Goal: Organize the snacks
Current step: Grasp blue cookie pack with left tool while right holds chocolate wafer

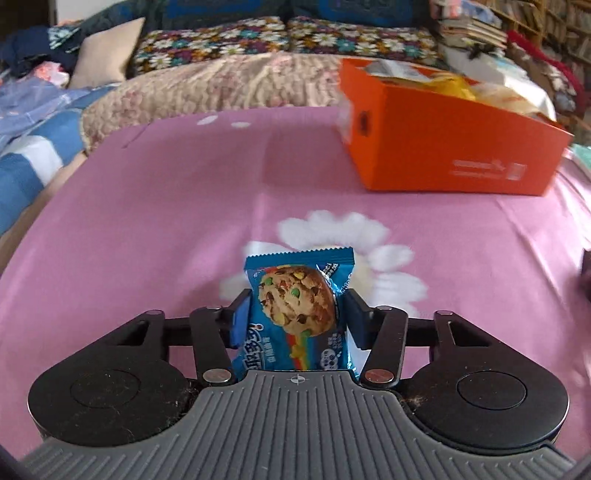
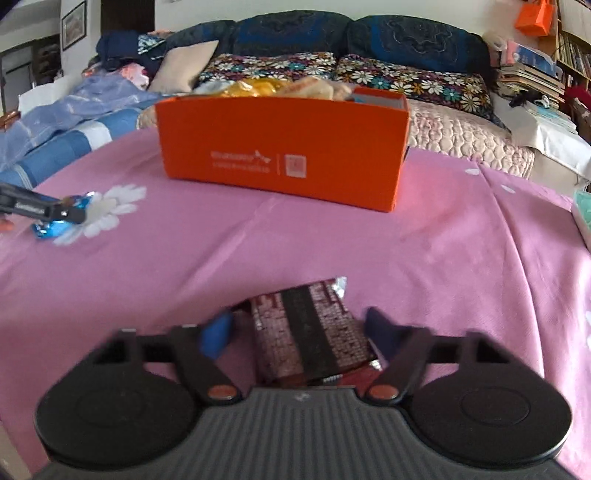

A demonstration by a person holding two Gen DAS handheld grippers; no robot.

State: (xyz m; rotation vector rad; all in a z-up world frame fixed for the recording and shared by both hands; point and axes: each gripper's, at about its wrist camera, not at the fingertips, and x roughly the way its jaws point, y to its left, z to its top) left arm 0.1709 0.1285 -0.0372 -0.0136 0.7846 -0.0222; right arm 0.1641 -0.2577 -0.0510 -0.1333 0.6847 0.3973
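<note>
Left gripper (image 1: pixel 295 308): blue-padded fingers (image 1: pixel 240 319) pressed against both long edges of a blue cookie packet (image 1: pixel 297 314), holding it. Packet is glossy foil, rectangular, crimped zigzag seam at the far end, printed with a chip-studded cookie and a rainbow band. It stands out forward between the fingers, its near end at the ribbed grey gripper body.

Right gripper (image 2: pixel 303 325): fingers set moderately wide, a dark red snack packet (image 2: pixel 314 332) lying between them on the sheet. A gap shows on each side of it; picture blurred, so contact cannot be told for certain. Packet is flat, shiny, dotted red pattern with a black band down the middle, silver crimp at the far tip.

Orange box (image 2: pixel 284 151): smooth cardboard, rectangular, open top, white print on its long side. Ahead of the right fingers, well apart; ahead and right of the left fingers (image 1: pixel 443 147). Crinkled yellow and pale snack bags (image 2: pixel 258 88) heaped inside, rising above the rim.

Surface: pink bedsheet (image 2: pixel 332 240), soft, lightly creased, large white daisy prints. Beyond the box: quilted pale pink cover (image 1: pixel 221 81), floral pillows (image 2: pixel 406 79), dark blue headboard cushions (image 2: pixel 295 33). Far right of the fingers, stacked books (image 2: pixel 532 79).
</note>
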